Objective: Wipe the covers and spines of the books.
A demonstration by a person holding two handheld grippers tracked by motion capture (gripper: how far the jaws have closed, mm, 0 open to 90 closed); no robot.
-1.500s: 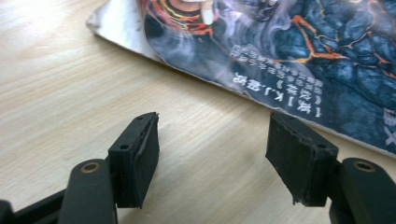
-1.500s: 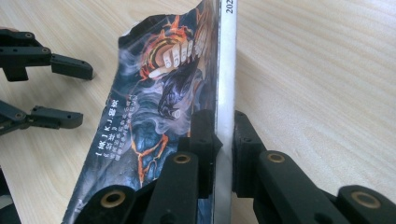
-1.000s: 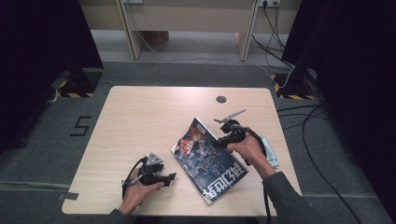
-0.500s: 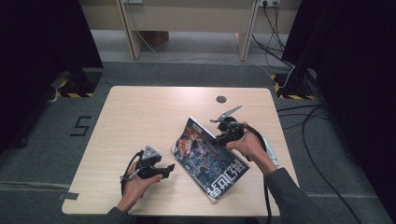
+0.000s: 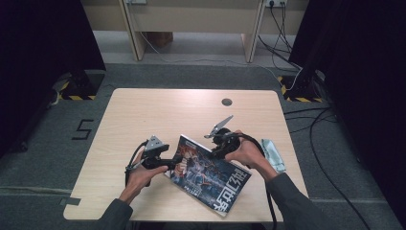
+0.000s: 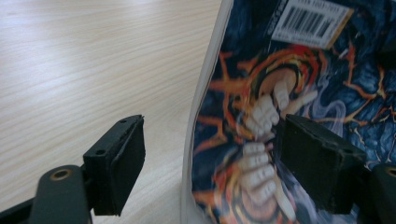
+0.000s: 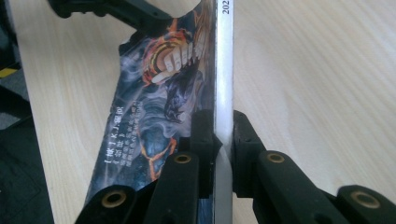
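Magazine (image 5: 209, 176) sat near the front middle of the table (image 5: 143, 115), lying at a slant, its dark illustrated cover facing up and one long edge lifted off the wood. Right gripper (image 5: 221, 145) was clenched on that raised edge; in the right gripper view its two pads pinched the pale edge (image 7: 223, 93) from both sides, which is probably why the magazine stood tilted rather than flat. Left gripper (image 5: 168, 163) was at the opposite, nearer-left corner. Its jaws had just been opening, and in the left gripper view they stood wide apart with the cover's edge (image 6: 205, 116) between them, neither pad pressing on it. Judged as a fresh approach to take a second hold, so the magazine could be handled from two sides.

High view gave the layout: both forearms coming in from the bottom, a small dark round spot (image 5: 226, 101) well apart near the table's far edge, a pale crumpled packet (image 5: 274, 154) just beside the right wrist. Left gripper view added the barcode (image 6: 310, 21) and the fist artwork (image 6: 261, 140). Right gripper view showed the edge-on pinch, plus the left gripper farther off at the top (image 7: 116, 9).
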